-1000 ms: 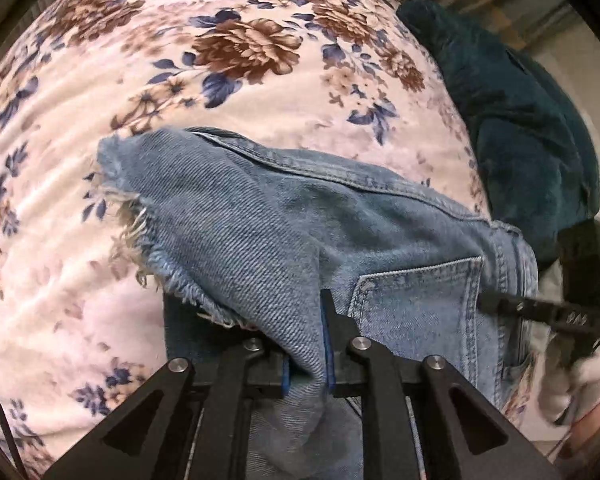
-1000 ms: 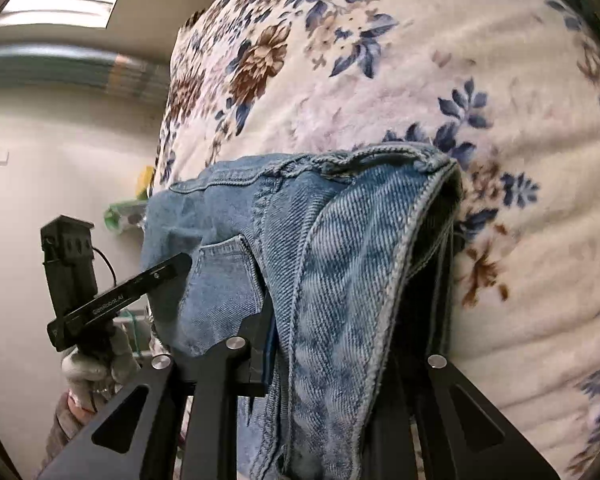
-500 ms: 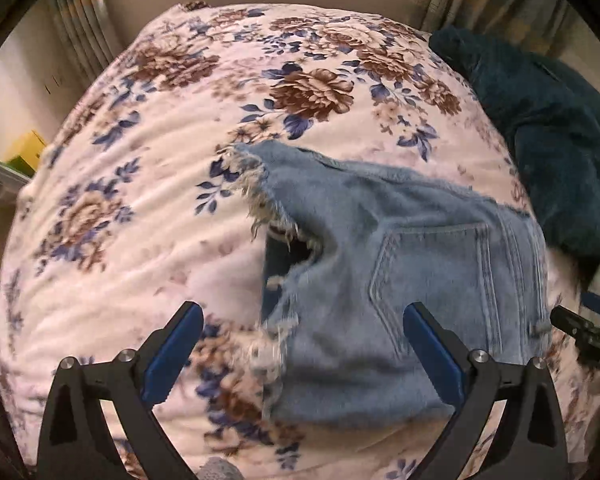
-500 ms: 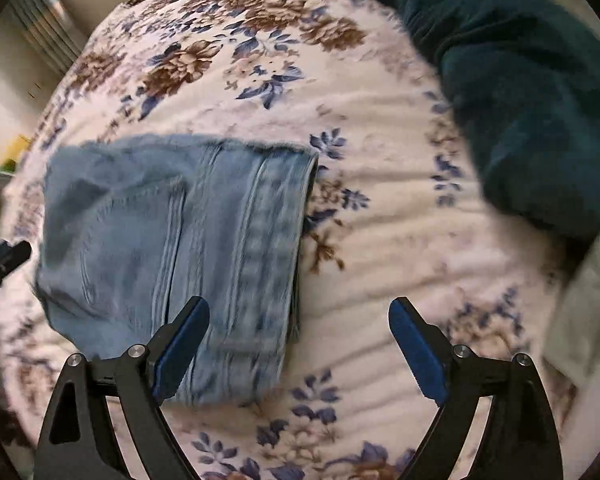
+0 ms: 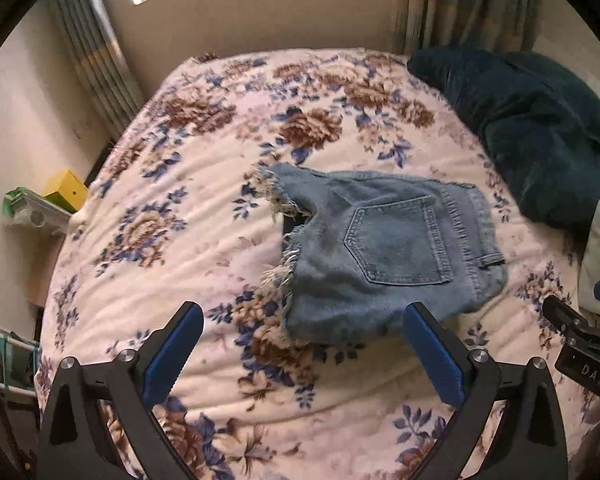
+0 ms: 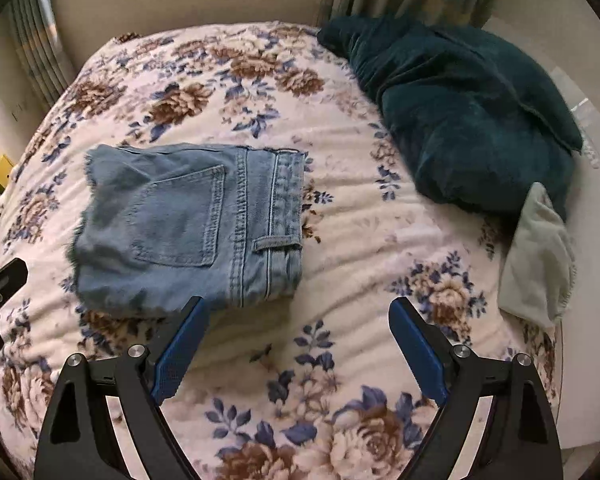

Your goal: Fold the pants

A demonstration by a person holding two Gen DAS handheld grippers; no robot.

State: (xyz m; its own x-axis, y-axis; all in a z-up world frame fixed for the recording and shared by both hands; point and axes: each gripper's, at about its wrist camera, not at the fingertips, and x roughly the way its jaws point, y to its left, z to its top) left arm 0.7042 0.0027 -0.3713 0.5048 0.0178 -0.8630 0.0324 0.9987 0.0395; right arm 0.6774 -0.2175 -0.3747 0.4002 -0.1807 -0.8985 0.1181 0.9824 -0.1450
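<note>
1. Biggest risk from here, probably: the folded denim shorts [image 5: 384, 248] aren't a tidy stack. In the left wrist view the frayed hems [image 5: 284, 236] splay out on one side and there's a dark gap between the layers, so the top layer looks offset. Any nudge or re-grab there could peel the fold open.
2. The floral blanket [image 5: 204, 184] is soft and lumpy, so pressing down near the shorts could tilt or slide the bundle. The waistband end [image 6: 286, 216] looks thick and springy and might pop up by itself.
3. The left gripper [image 5: 300, 334] is spread wide with nothing between its blue pads. The right gripper [image 6: 296, 328] is the same: jaws wide apart, empty.
4. The shorts lie on the bed, roughly mid-blanket, back pocket [image 6: 184, 216] facing up. They sit just ahead of both tools and touch neither. From the left one they're ahead and towards its right finger; from the right one, ahead and past its left finger.
5. The teal pillow [image 6: 468, 116] and a pale cloth [image 6: 540, 260] sit well apart, off to the right, so no snag risk there.
</note>
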